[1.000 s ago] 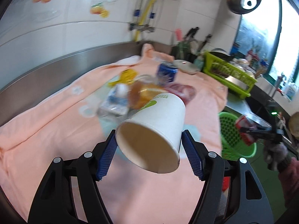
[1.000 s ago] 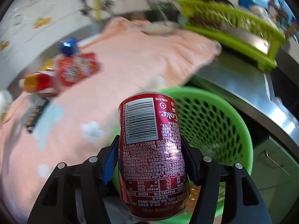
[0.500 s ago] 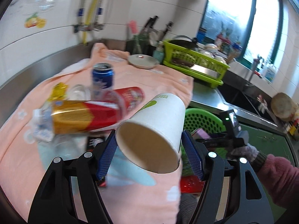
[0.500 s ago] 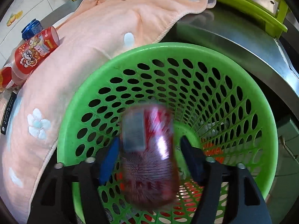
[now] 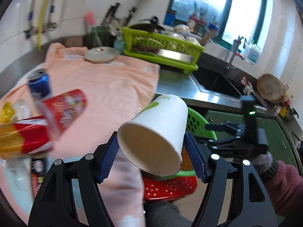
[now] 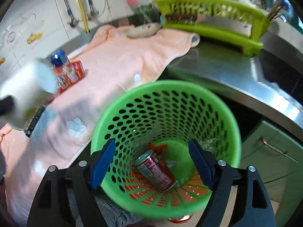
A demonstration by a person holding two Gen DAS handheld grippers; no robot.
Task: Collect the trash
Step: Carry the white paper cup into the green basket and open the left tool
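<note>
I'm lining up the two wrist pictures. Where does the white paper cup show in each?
Left wrist: the paper cup fills the centre, clamped between the left gripper fingers, mouth toward the camera.
Right wrist: the same cup is a blurred white shape at the left edge.
Shared landmark: the green basket, just right of the cup in both views.

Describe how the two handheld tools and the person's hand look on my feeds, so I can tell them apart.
Both look alike: the left tool and right tool have black skeletal linkages with silver rivets and blue ridged pads. The left wrist view also shows the right tool's black body with a small green light, held by a hand in a grey knit glove with a maroon fleece sleeve.
</note>
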